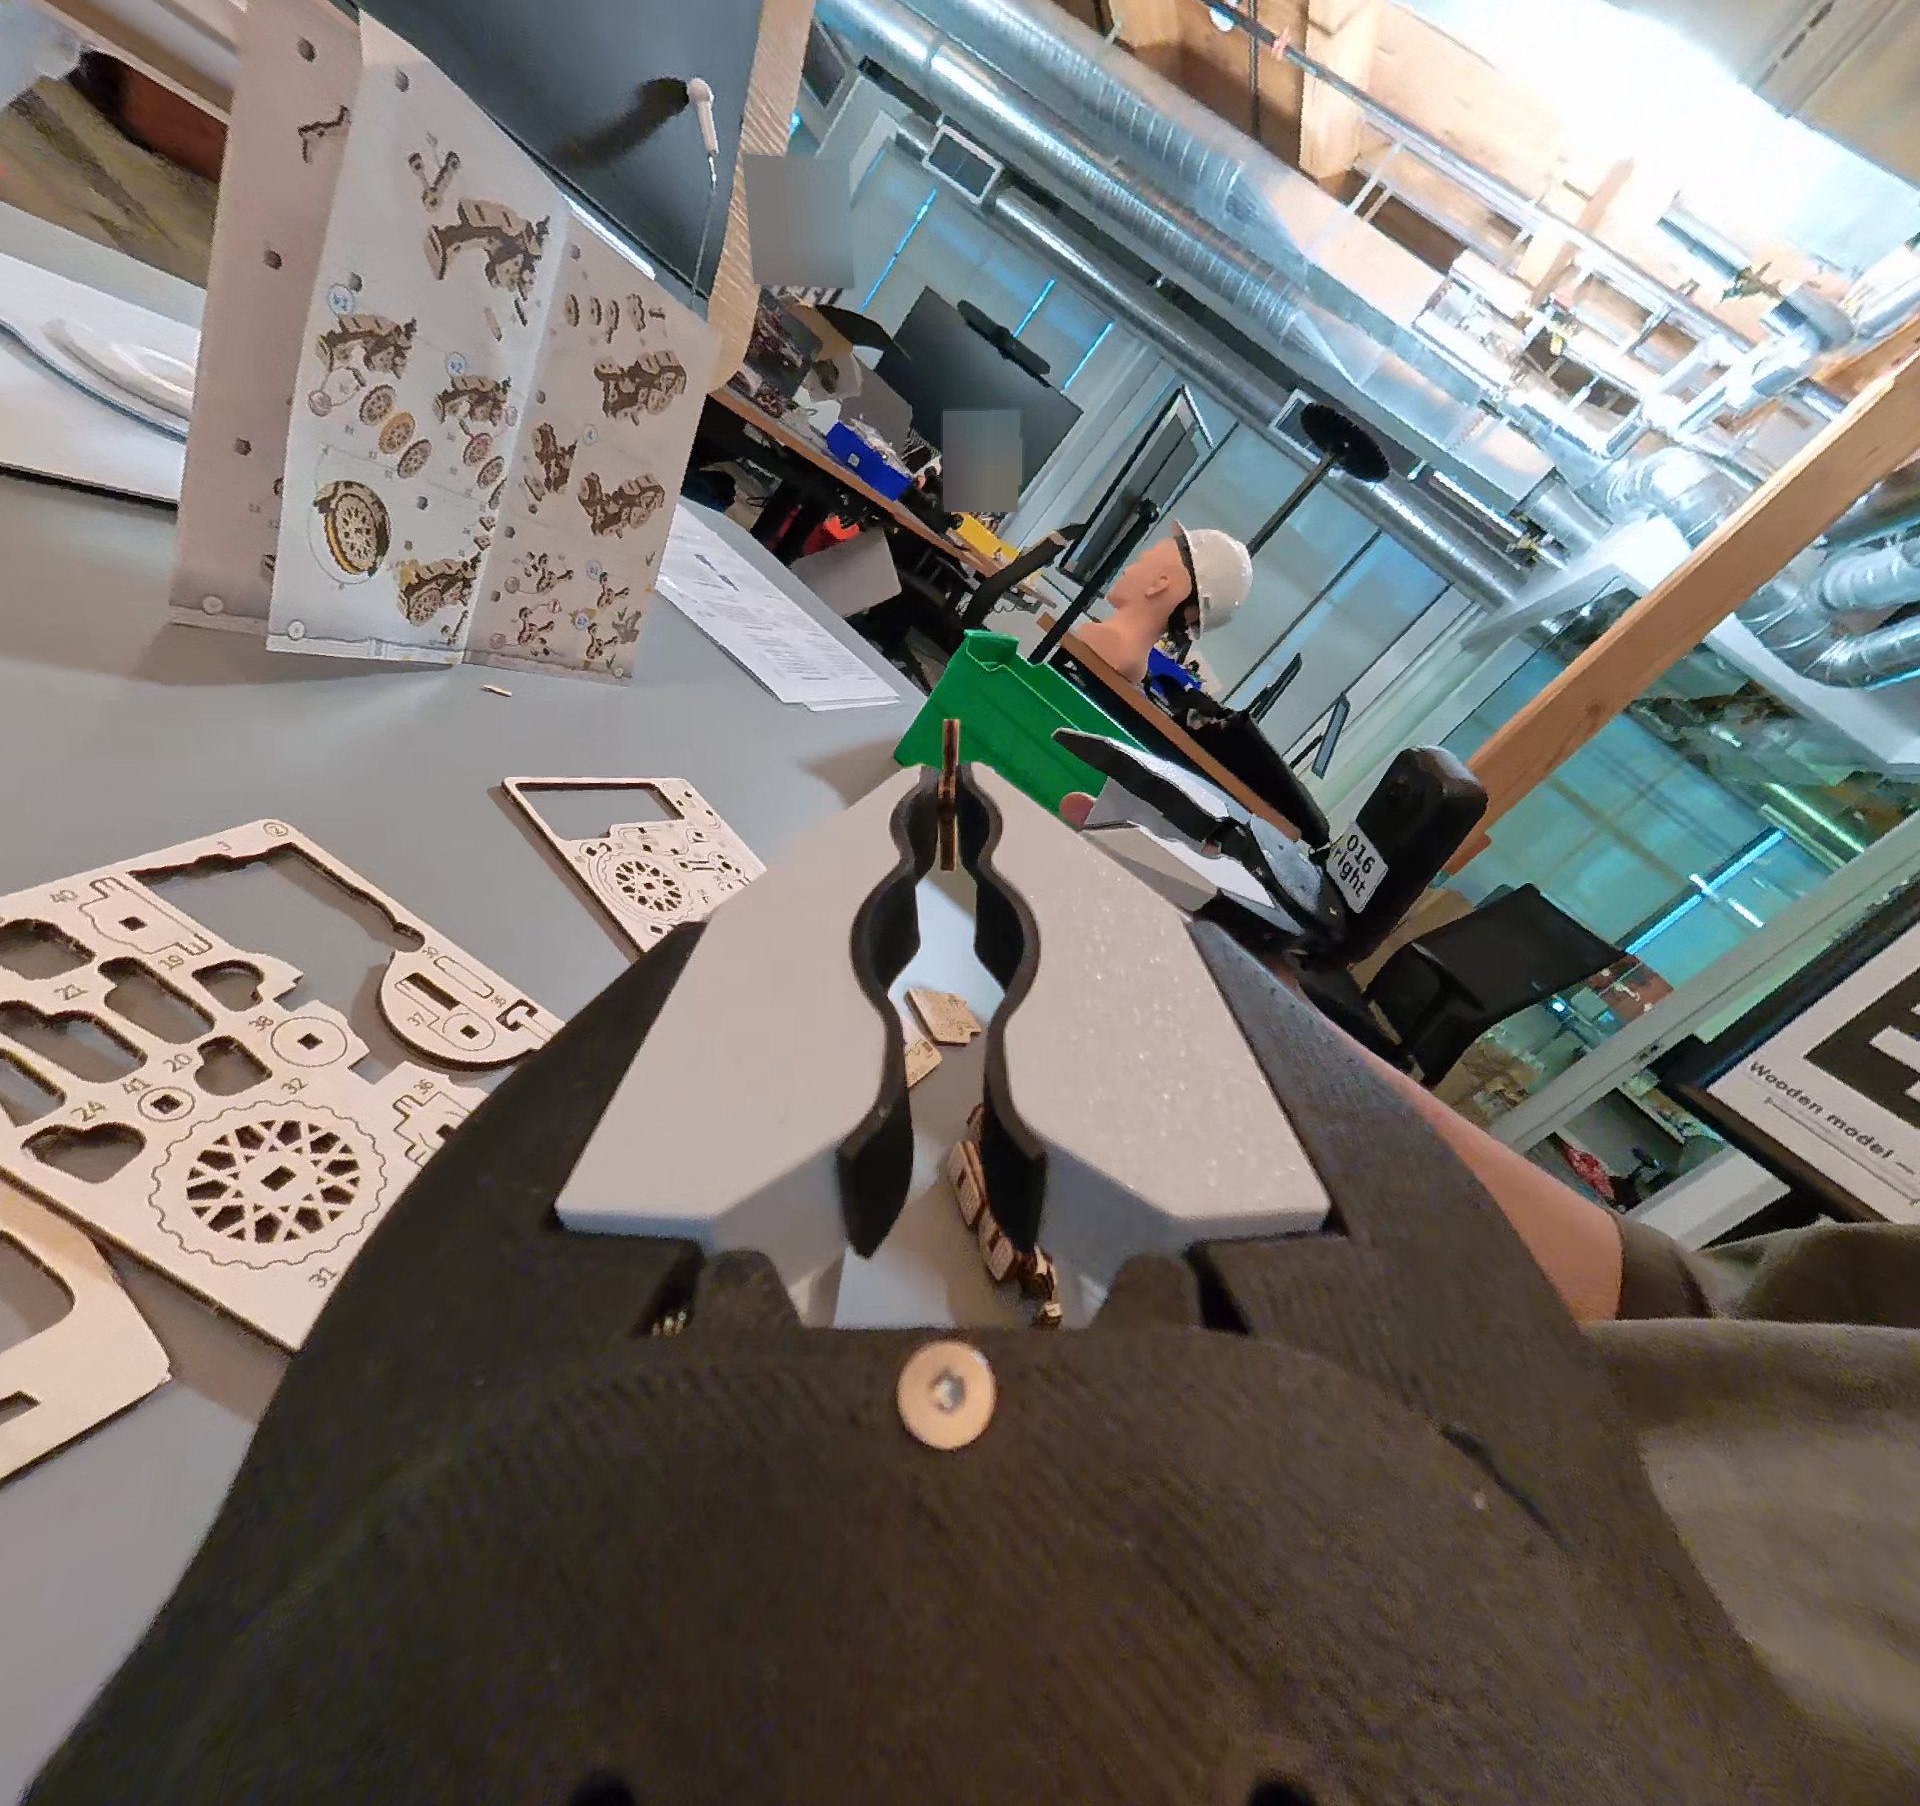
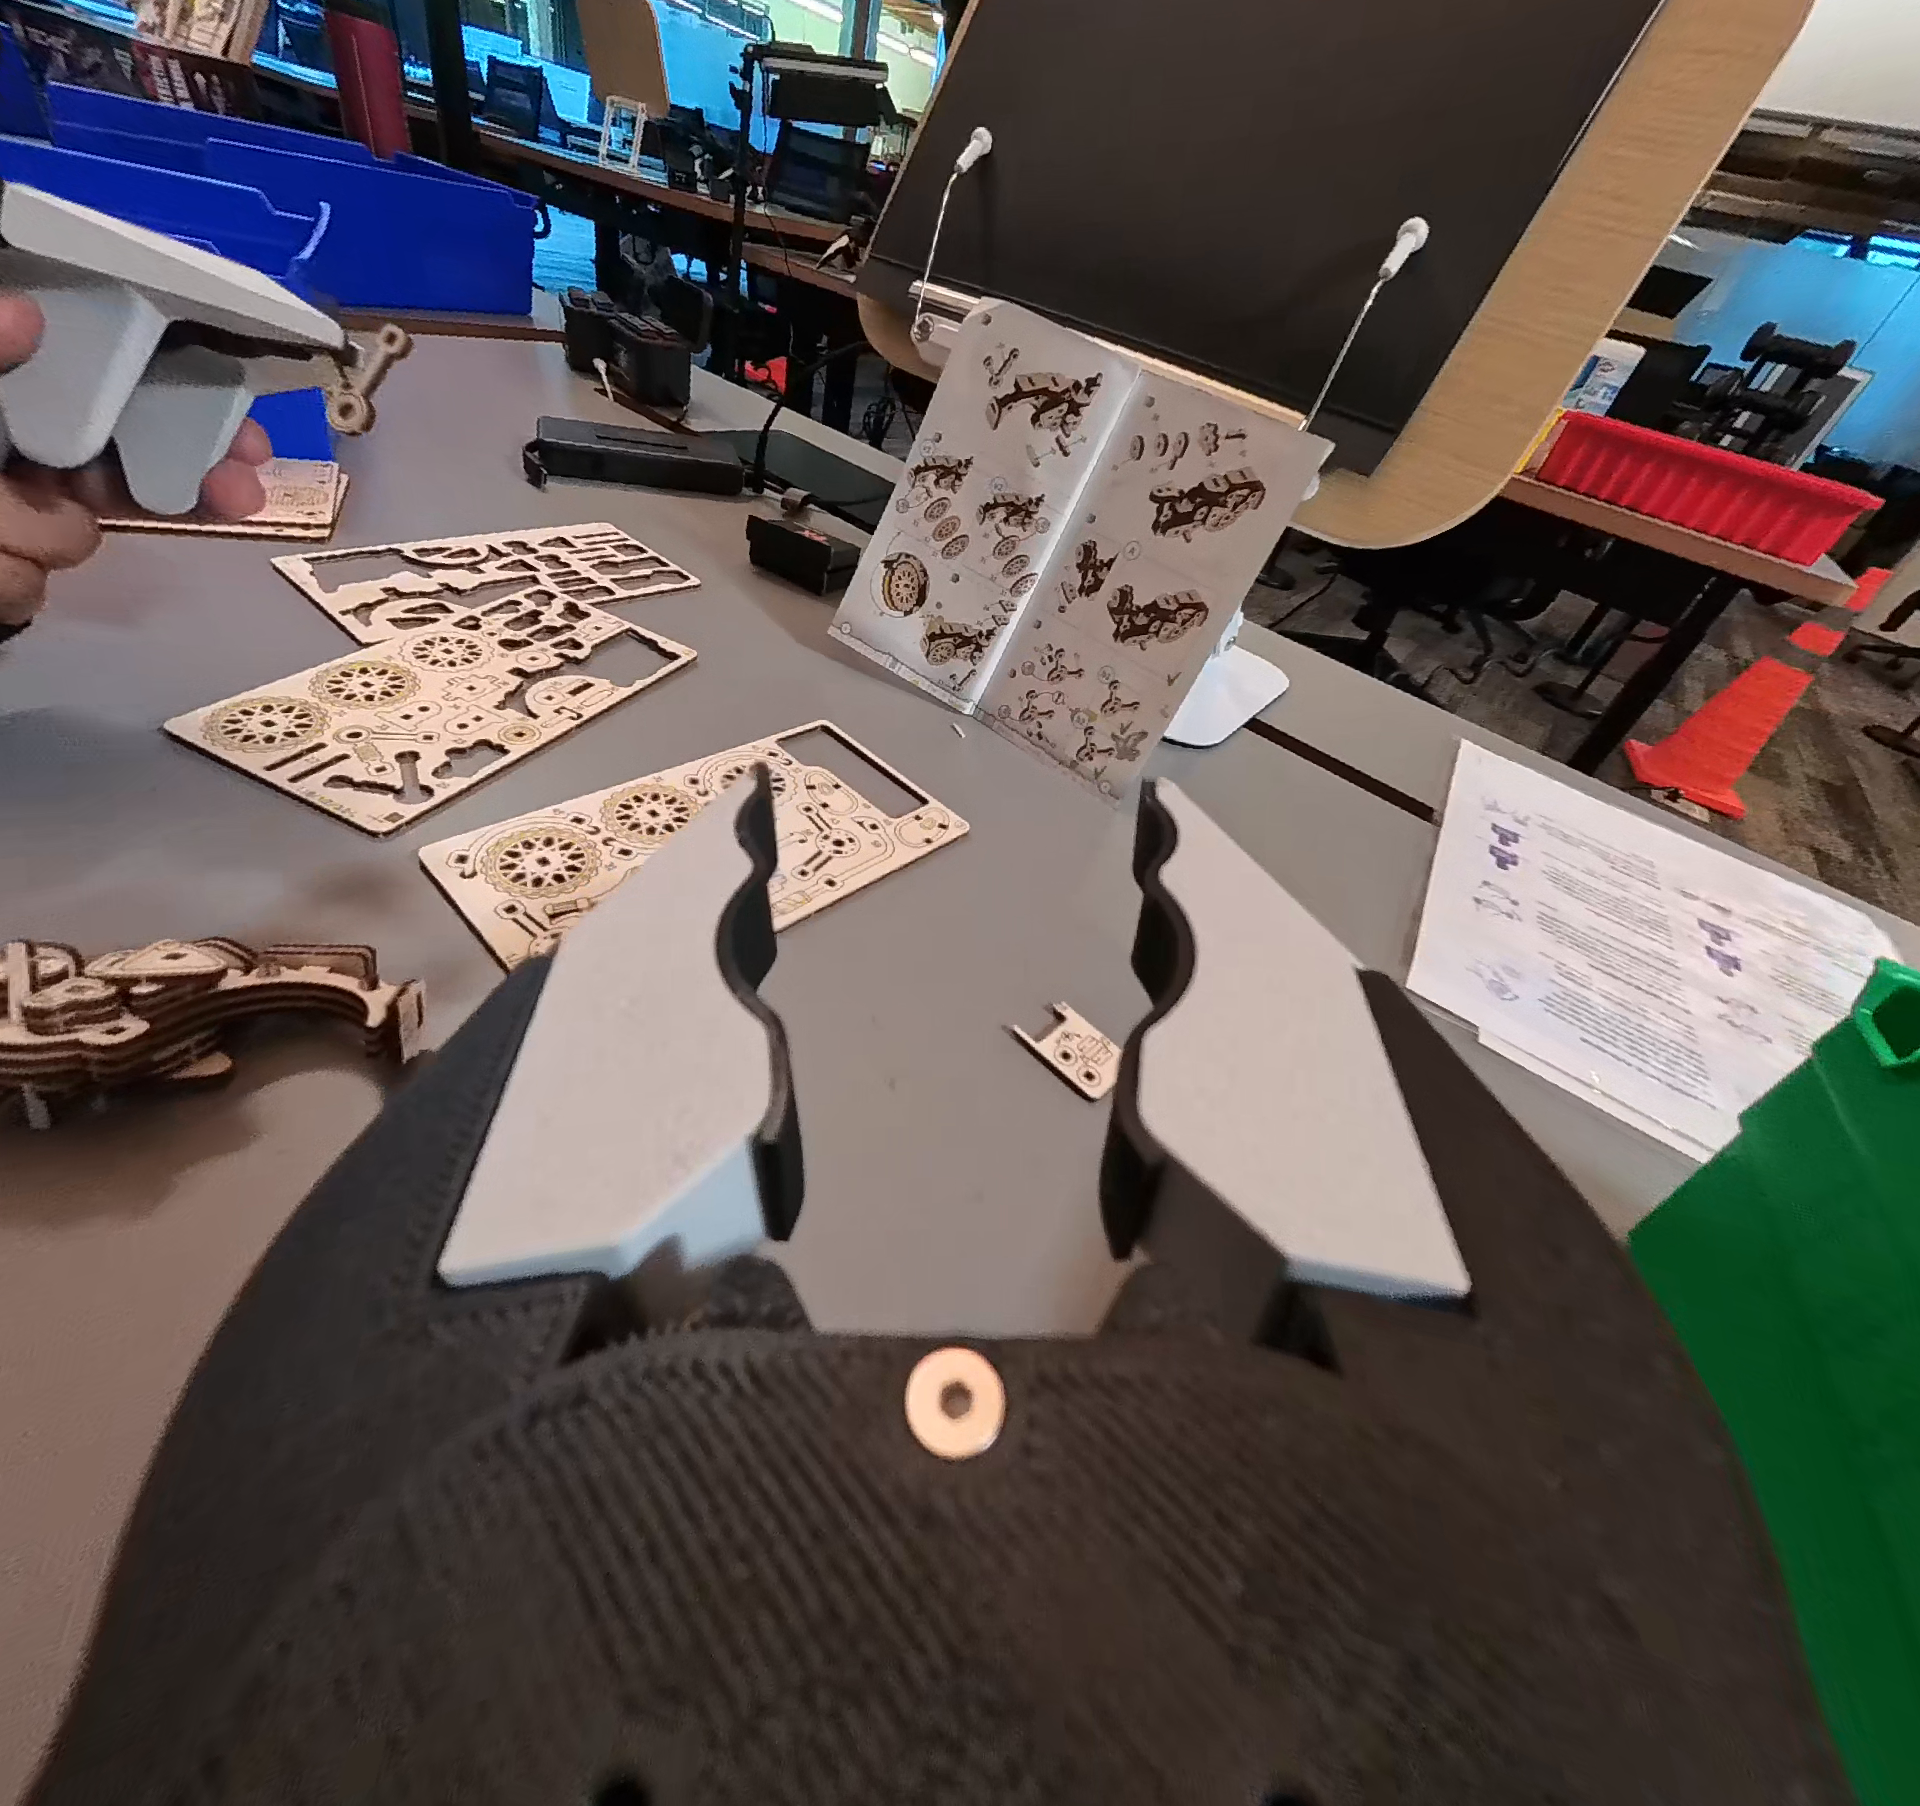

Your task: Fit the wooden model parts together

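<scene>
Left tongs (image 1: 948, 800) clamped on a small wooden link piece (image 1: 948, 792) — it stands edge-on between the tips, raised off the desk (image 1: 312, 748). From the right wrist view the same piece (image 2: 366, 392) sticks out of those tongs (image 2: 338, 354), with a hand (image 2: 62, 509) gripping their body from below.

Right tongs (image 2: 951, 800) spread wide apart, nothing between them, angled down over the desk. One small flat wooden part (image 2: 1075, 1048) lies on the desk just inside the right finger, not touching as far as I can tell.

Landmark: instruction sheet (image 2: 1060, 551), propped upright on a stand. Left of it, three punched wooden sheets (image 2: 436, 696) lie flat in a row, and a fourth sheet (image 2: 281, 504) farther back under the left tongs. Partly built model (image 2: 197, 1013) — one — sits far left of it, nearest the camera. Green bin (image 2: 1808, 1341) to its right.
</scene>
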